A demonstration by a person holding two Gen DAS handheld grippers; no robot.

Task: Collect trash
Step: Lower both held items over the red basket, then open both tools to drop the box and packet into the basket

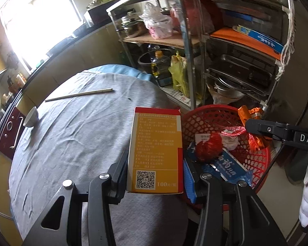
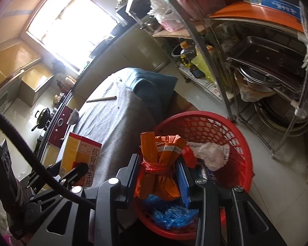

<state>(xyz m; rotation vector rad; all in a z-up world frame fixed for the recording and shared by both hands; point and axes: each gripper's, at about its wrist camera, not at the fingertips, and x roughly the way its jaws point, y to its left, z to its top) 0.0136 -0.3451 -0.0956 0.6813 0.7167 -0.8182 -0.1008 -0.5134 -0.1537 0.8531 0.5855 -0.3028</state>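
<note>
left gripper clamped on medicine box, just beside red basket rim, above grey cloth | right gripper gripping tied orange wrapper bundle over red basket

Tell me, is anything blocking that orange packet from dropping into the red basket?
Nothing visible does. The right gripper holds the orange packet above the red basket, whose open top holds only loose trash. The yellow box in the left gripper is off to the side.
</note>
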